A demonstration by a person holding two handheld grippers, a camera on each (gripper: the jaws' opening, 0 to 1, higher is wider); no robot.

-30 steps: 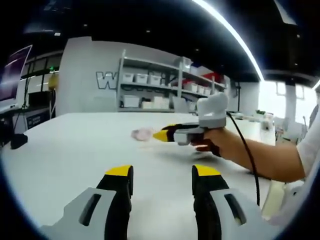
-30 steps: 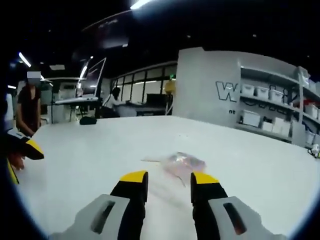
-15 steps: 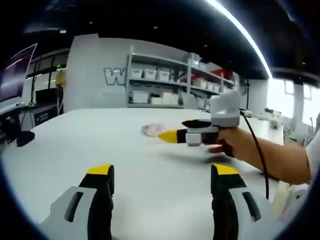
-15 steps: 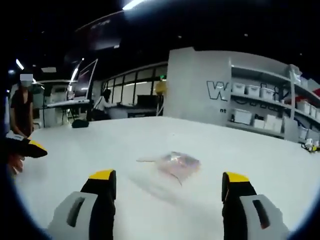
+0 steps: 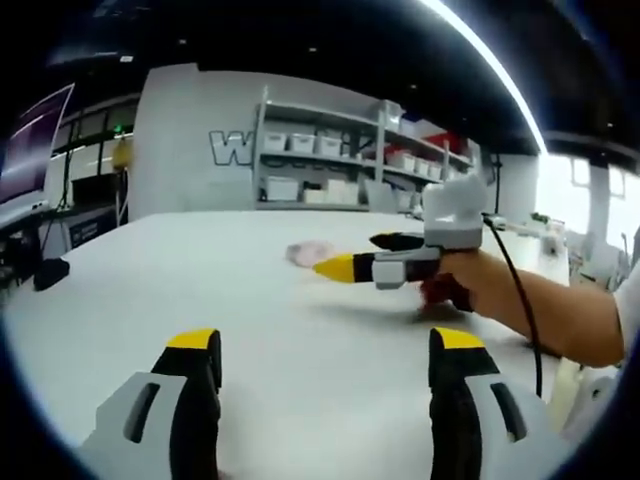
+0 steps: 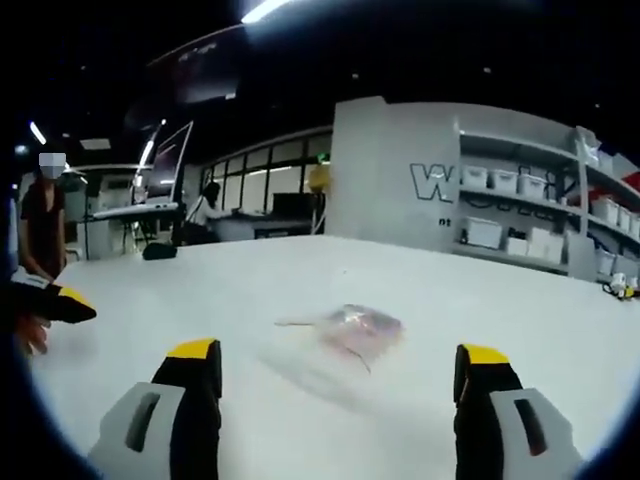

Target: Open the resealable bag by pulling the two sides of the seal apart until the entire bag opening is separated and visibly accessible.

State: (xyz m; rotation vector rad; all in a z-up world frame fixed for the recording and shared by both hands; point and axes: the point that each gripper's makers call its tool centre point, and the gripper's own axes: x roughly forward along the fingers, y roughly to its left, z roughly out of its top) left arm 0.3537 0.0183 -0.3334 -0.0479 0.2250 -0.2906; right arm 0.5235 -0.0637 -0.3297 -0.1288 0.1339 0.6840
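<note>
resealable bag lies flat on the white table; left gripper and right gripper gape wide, gripping nothing

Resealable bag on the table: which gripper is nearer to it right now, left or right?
Right. The right gripper hovers open just short of the resealable bag, its tips almost reaching it in the left gripper view. The left gripper, also open, is farther back across the table.
</note>
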